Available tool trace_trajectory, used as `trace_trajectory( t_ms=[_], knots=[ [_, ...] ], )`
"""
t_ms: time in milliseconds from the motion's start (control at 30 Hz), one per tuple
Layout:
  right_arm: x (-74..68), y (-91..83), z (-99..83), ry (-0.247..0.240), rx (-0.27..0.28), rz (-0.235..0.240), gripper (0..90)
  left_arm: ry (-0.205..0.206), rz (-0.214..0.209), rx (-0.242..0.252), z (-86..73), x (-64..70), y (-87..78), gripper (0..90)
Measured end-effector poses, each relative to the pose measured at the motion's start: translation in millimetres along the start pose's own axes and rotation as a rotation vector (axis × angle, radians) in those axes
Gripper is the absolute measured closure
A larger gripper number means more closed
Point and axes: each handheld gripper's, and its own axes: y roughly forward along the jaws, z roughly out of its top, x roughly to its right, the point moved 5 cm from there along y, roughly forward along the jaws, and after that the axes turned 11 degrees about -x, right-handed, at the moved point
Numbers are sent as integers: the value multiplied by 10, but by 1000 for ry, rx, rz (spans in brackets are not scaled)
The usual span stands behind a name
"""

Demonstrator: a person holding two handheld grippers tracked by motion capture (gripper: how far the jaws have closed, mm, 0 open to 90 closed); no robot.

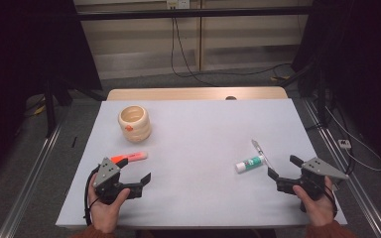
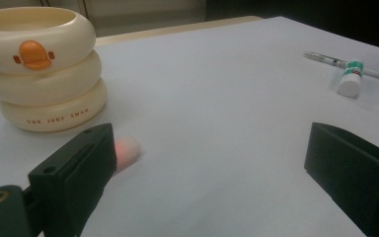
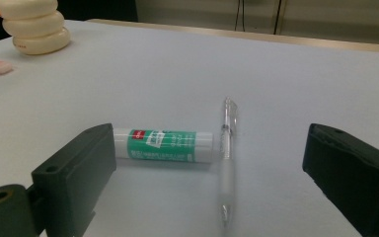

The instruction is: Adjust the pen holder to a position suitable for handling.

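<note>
The white table (image 1: 193, 188) is pretty much bare. A cream ringed holder (image 1: 134, 123) is parked far left. Both the left gripper (image 1: 136, 174) and right gripper (image 1: 281, 166) are held spread wide, nothing pinched. A glue stick (image 1: 250, 163) is touched by a pen (image 1: 259, 150) just ahead of the right one; an orange highlighter (image 1: 130, 158) is beside the left.

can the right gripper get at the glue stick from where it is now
Probably yes. The right gripper is open and faces the glue stick, which lies flat on the table just ahead. Only the clear pen lies against its far end and could get nudged or caught.
</note>
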Motion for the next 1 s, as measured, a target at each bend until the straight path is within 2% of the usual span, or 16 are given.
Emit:
trace_trajectory(
  t_ms=[333, 500, 600, 800, 900, 1000],
  knots=[
    [14, 8, -9, 12, -11, 8, 55, -9, -18, -19, 0, -2, 39, 56],
    [14, 14, -5, 9, -12, 8, 54, -21, -35, -15, 53, -24, 73, 55],
    [12, 3, -9, 10, -12, 4, 55, -30, -71, -14, 97, -21, 95, 56],
    [22, 2, -16, 13, -15, 9, 55, -4, -53, -11, 219, -45, 109, 59],
    [27, 3, -13, 15, -10, 10, 54, 33, -47, -41, 279, -41, 117, 59],
    [30, 13, -19, 15, -18, 12, 54, 29, -46, -31, 333, -71, 137, 62]
  ],
)
